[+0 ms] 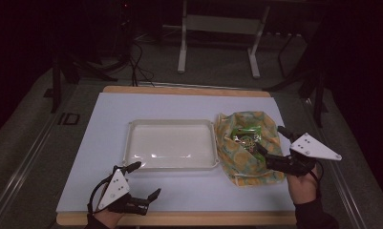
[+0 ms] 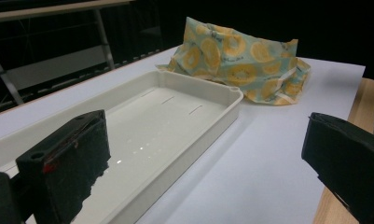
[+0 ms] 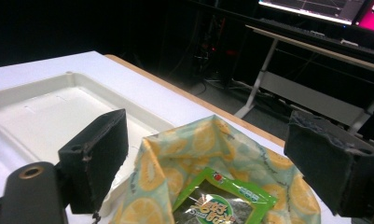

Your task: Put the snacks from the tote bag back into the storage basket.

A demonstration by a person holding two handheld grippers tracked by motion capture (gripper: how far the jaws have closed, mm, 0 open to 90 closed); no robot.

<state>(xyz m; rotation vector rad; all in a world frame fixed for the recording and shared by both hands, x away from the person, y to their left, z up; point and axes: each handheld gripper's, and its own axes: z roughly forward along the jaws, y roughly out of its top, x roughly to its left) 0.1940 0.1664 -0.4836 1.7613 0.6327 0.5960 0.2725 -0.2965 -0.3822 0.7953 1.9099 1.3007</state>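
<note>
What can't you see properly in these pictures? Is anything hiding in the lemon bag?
- Green packet: right gripper view, lower part cut off by the bottom edge; its print is too blurred to read.
- Inside the bag: high view, things beside the packet too small to name.
- Bag's opening: left gripper view, faces away.
- Room behind the table: too dark.

Each black hand-held gripper (image 1: 146, 180) carries a grey triangular plate; sleeves are dark.
</note>
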